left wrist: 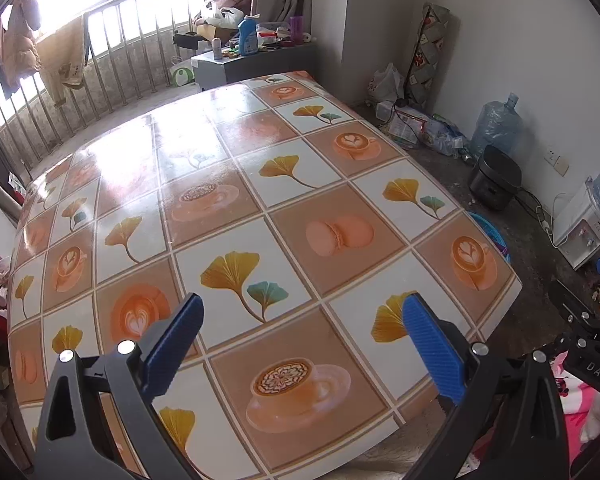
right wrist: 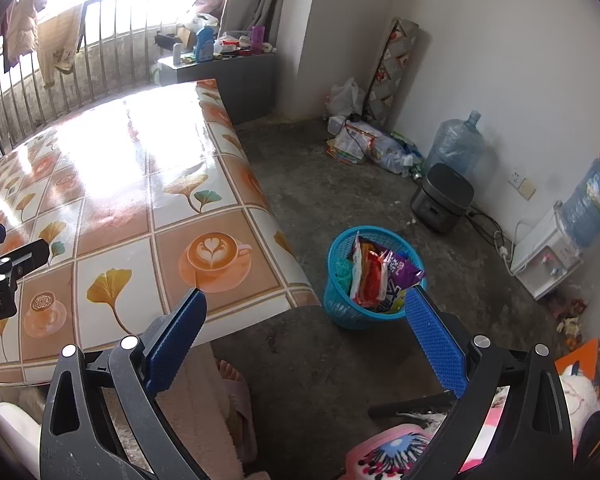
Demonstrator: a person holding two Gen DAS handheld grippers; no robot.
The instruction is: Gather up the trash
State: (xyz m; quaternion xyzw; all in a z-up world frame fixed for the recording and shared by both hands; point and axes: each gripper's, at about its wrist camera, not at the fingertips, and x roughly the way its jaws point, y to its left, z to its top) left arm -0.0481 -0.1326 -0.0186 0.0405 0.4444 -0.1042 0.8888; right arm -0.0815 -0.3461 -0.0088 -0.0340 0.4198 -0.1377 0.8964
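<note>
Your left claw [left wrist: 302,344] spread wide, empty, above tabletop [left wrist: 236,184]. Your right claw [right wrist: 306,340] likewise spread, empty, over concrete floor [right wrist: 332,364] past tabletop edge. Snack wrappers [right wrist: 376,276] piled in blue basket [right wrist: 342,304] on floor, just beside tabletop corner.

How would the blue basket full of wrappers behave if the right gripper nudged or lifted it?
The blue mesh basket looks like thin plastic, so probably light and easily slid on the concrete floor. The snack wrappers stick up above its rim, so it may tip or spill if pushed high. The wrappers look glossy, likely floppy and slippery.
</note>
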